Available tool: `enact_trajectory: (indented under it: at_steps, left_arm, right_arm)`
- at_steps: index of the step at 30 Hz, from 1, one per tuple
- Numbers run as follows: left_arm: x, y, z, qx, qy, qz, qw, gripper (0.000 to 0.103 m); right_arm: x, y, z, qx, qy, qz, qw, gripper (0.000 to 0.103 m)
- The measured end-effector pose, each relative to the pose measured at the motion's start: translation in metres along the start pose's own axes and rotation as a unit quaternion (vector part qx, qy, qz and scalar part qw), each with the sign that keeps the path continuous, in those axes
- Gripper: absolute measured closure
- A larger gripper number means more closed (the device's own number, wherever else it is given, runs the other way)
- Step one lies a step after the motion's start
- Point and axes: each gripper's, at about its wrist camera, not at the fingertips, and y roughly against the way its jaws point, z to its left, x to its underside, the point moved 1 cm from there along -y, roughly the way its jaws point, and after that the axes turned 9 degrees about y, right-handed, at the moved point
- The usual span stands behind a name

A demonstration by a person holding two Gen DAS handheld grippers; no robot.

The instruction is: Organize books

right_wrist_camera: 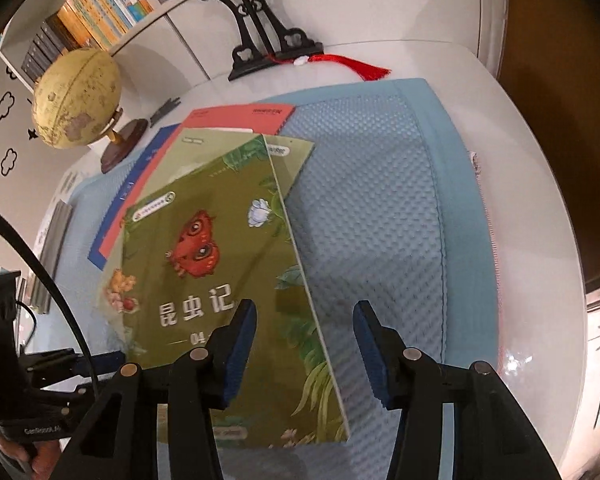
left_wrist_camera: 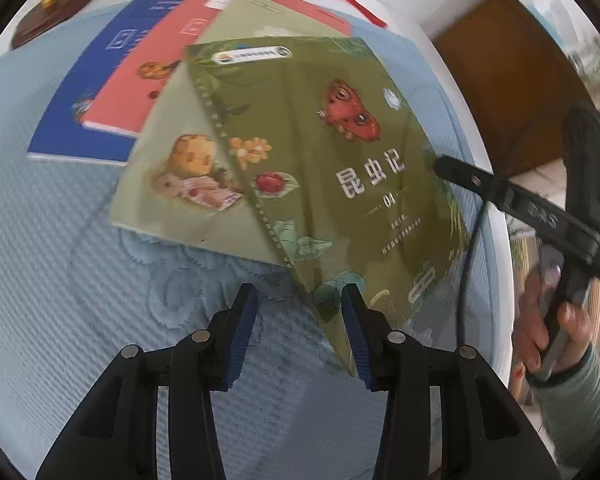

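The insect book [left_wrist_camera: 320, 152], dark green with a red moth on its cover, lies on top of a fanned pile: a pale green book [left_wrist_camera: 188, 168] beneath it, then a red book [left_wrist_camera: 148, 80] and a blue book [left_wrist_camera: 80, 92], all on a light blue mat [left_wrist_camera: 80, 300] spread over the white worktop [right_wrist_camera: 540, 200].

The likeliest failure, as I judge it, is a grip that takes only the thin top cover or a corner. The book would then sag, slide off the pile, or drag the pale green one askew. The mat's soft weave could also snag a fingertip that goes in too low.

The left gripper [left_wrist_camera: 300, 332] stands about half open with nothing clamped; the insect book's near corner pokes in beside its right pad, seemingly touching it or just short of it. The right gripper [right_wrist_camera: 304, 348] is also about half open and empty. It straddles the book's long right edge, left pad over the cover, right pad over bare mat.
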Motion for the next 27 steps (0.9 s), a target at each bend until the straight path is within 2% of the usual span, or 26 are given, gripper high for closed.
enact_trajectory:
  at_steps: [2,5,8,12,15,17,20,22,24,27]
  left_arm:
    - [0.000,-0.001,-0.003,0.000,-0.001,-0.014,0.9999,0.062]
    - [0.002,-0.003,0.000,0.022,0.039,-0.045,0.9980,0.062]
    - [0.010,0.000,0.005,0.039,0.057,-0.063,0.9957,0.064]
    - [0.029,0.013,0.015,0.061,0.085,-0.067,0.9923,0.066]
    - [0.053,0.026,0.027,0.067,0.089,-0.068,0.9914,0.066]
    - [0.070,0.035,0.039,0.062,0.093,-0.066,0.9916,0.066]
    - [0.094,0.041,0.064,0.034,0.102,-0.067,0.9919,0.066]
    - [0.104,0.048,0.091,0.027,0.134,-0.074,0.9879,0.066]
    - [0.108,0.057,0.115,0.049,0.178,-0.088,0.9790,0.066]
    - [0.113,0.068,0.136,0.039,0.218,-0.122,0.9676,0.066]
  right_arm:
    - [0.000,-0.006,-0.003,0.002,-0.004,-0.002,1.000,0.055]
    - [0.001,-0.008,0.000,-0.003,-0.004,-0.016,1.000,0.054]
    - [0.006,-0.008,0.011,-0.028,0.007,-0.014,0.999,0.058]
    - [0.019,-0.003,0.037,-0.014,0.049,-0.002,0.999,0.059]
    - [0.034,0.005,0.053,-0.039,0.054,0.004,0.998,0.059]
    - [0.042,0.009,0.068,-0.053,0.065,0.004,0.996,0.059]
    - [0.051,0.007,0.109,-0.069,0.100,0.009,0.993,0.059]
    - [0.053,-0.001,0.132,-0.073,0.127,0.015,0.989,0.059]
    - [0.050,-0.010,0.158,-0.067,0.155,0.016,0.985,0.058]
    - [0.044,-0.028,0.175,-0.087,0.153,0.033,0.984,0.058]
